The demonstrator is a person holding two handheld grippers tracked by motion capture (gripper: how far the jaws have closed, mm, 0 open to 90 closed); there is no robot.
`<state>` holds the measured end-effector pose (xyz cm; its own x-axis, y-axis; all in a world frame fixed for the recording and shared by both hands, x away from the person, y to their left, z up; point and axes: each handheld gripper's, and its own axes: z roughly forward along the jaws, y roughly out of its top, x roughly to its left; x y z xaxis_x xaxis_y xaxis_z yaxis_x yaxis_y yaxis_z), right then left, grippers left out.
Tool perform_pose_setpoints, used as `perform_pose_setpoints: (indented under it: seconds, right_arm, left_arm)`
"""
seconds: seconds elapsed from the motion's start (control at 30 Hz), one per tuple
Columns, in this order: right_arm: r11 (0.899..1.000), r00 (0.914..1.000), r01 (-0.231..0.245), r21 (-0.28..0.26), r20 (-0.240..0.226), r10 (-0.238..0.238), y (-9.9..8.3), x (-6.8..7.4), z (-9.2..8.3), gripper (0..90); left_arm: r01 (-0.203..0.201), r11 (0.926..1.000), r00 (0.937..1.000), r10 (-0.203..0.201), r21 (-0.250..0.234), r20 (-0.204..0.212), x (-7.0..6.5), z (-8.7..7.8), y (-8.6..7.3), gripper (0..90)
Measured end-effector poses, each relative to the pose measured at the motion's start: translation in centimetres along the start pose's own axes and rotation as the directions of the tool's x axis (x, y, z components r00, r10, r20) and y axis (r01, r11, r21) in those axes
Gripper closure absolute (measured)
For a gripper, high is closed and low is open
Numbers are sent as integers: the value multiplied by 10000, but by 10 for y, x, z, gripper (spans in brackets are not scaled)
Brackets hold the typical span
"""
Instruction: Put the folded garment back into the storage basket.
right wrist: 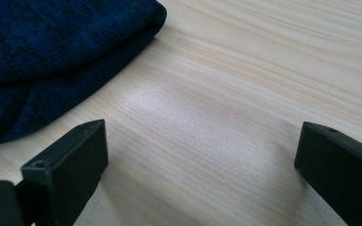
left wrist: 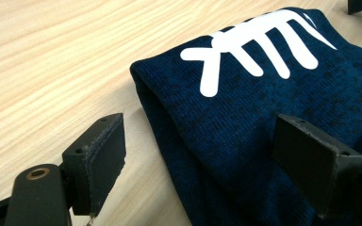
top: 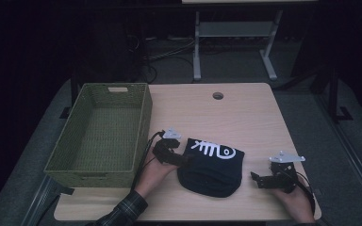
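So my dark blue knit beanie with the white fish-bone print [top: 210, 167] sits folded at about 6 o'clock on the light wood counter [top: 245, 113]. Left tool [top: 181, 159] is spread wide at its 9 o'clock edge, gripping nothing. Right tool [top: 259, 180] is wide open at 3 o'clock, well clear. The green woven basket [top: 143, 117] at 9 o'clock has nothing in it, so I reckon the drop-in is still to do

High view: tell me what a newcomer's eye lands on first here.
The dark blue hat with its white fish-bone print lies near the front edge of the wooden table. The left gripper sits open at its left edge, and the right gripper is open on bare wood to its right. A green woven basket stands at the left.
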<state>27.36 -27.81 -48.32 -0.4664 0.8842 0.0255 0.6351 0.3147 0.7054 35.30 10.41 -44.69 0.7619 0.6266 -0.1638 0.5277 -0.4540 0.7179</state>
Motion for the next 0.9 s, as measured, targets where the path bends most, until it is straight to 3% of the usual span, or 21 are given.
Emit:
perform_pose_setpoints:
  seconds: [0.13, 0.73, 0.87, 0.9]
  right_arm:
    - [10000, 10000, 2, 0, -3, -2, 0, 0, 0, 30]
    - [10000, 10000, 7, 7, -4, -7, 0, 0, 0, 30]
    - [10000, 10000, 3, 8, -5, -3, 0, 0, 0, 30]
    - [10000, 10000, 1, 3, -6, -1, 0, 0, 0, 30]
  left_arm:
    - [178, 9998, 9998, -177, -11, 123, 3, 6, -1, 167]
    - [-29, 9992, 9999, 23, 397, 147, 1, 23, -10, 164]
    - [-190, 9988, 9994, 175, 458, 312, -2, 21, -11, 300]
    - [-220, 9987, 9988, 200, 455, 442, -3, 21, -11, 300]
